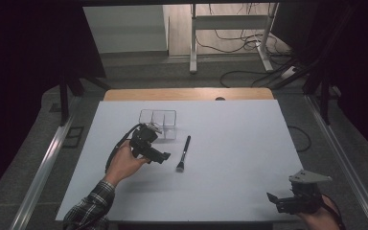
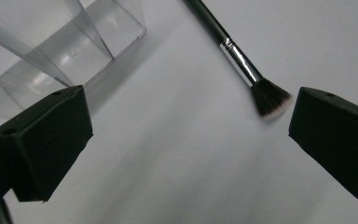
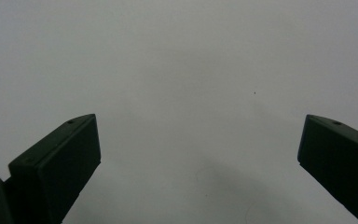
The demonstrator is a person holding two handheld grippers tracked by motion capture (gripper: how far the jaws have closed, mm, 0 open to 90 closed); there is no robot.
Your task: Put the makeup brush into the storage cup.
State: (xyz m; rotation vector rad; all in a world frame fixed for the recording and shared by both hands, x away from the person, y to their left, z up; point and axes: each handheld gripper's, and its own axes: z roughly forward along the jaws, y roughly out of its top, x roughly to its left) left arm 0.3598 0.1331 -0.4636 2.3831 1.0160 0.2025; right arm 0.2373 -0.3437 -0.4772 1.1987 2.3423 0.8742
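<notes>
Slim black-handled makeup brush with silver ferrule and fanned bristles [image 1: 183,153] lies flat mid-table: light, rigid handle, soft tip, likely rolls; grab mid-handle. Left gripper [image 2: 186,140] spread, empty, brush head at its 1 o'clock, clear plastic divided organiser box [image 2: 70,51] at 11. Right gripper [image 3: 200,158] spread, empty, over bare white tabletop [image 1: 239,143].

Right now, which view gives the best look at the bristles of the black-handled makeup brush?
The left gripper view: the black-handled makeup brush lies close up, its silver ferrule and dark, white-tipped bristles sharp between the open jaws. The high view shows it whole but small, beside the clear plastic divided organizer. The right gripper view faces bare white tabletop.
</notes>
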